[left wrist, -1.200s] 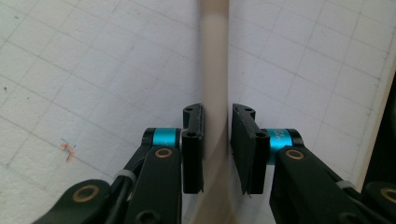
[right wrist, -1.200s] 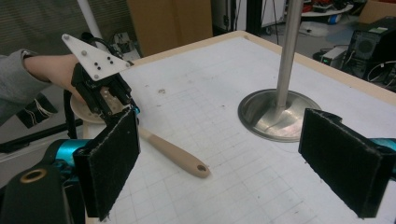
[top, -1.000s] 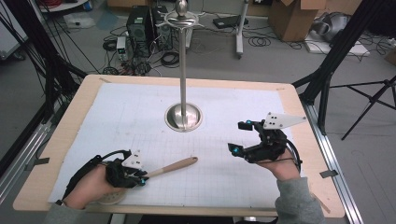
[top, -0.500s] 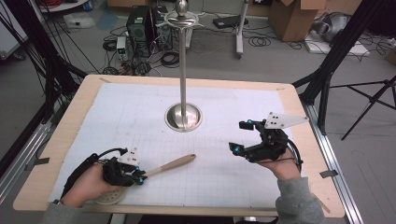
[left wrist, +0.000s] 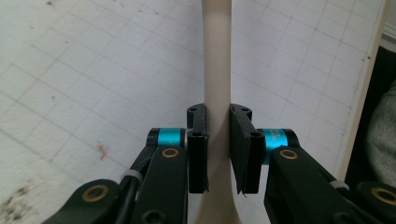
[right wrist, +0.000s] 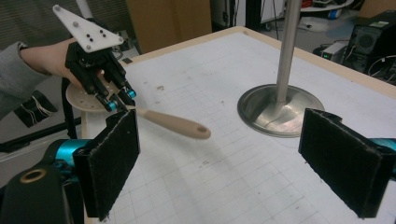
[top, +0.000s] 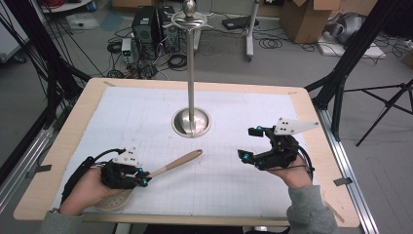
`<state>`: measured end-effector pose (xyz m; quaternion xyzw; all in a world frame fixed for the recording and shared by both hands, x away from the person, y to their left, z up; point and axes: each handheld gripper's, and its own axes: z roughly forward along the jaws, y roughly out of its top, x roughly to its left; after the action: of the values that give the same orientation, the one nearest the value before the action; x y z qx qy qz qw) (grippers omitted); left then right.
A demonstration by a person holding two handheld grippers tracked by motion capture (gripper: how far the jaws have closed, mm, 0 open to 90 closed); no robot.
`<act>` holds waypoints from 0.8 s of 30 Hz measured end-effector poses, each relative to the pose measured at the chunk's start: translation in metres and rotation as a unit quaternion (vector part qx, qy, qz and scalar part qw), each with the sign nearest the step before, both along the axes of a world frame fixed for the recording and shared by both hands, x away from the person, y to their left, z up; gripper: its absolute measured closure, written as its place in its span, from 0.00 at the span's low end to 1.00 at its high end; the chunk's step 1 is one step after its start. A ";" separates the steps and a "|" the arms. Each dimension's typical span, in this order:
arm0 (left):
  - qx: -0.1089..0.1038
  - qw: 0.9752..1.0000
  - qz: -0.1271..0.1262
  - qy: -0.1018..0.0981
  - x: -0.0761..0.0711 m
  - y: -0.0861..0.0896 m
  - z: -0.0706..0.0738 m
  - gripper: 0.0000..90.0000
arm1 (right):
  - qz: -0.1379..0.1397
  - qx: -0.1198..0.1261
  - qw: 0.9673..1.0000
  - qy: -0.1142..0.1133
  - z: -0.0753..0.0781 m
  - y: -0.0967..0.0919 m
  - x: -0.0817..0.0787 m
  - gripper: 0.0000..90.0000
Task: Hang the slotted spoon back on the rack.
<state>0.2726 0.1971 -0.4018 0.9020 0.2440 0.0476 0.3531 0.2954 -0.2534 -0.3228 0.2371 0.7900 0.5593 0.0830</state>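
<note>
On the surface, behind your hands, the metal stand rises upright. Your left tongs are clamped on the wooden skimmer's handle at the near left. Your right tongs stand wide apart, holding nothing.

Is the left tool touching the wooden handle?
Touching. In the left gripper view, both jaws of the left tool press on the handle with no gap on either side.
</note>
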 end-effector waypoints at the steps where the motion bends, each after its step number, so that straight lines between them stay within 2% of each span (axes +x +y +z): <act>1: 0.002 1.000 0.002 -0.001 0.001 0.003 0.001 0.86 | -0.001 -0.001 1.000 -0.001 0.000 0.000 0.000 0.13; 10: -0.023 0.999 0.033 -0.010 0.006 0.020 0.010 0.86 | -0.001 0.001 1.000 0.003 -0.001 -0.001 0.000 0.13; 16: -0.034 0.998 0.047 0.004 0.009 0.027 0.013 0.86 | 0.000 -0.001 1.000 0.004 -0.001 0.000 0.000 0.13; 17: -0.034 0.998 0.051 0.000 0.010 0.028 0.014 0.86 | -0.001 -0.002 1.000 0.003 -0.001 0.000 0.001 0.13; 24: -0.045 0.997 0.056 -0.001 0.017 0.035 0.023 0.86 | -0.007 -0.009 1.000 0.007 -0.004 0.000 0.003 0.13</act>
<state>0.2891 0.2320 -0.3786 0.8701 0.2952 0.0574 0.3904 0.2981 -0.2535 -0.3265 0.2455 0.7941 0.5498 0.0831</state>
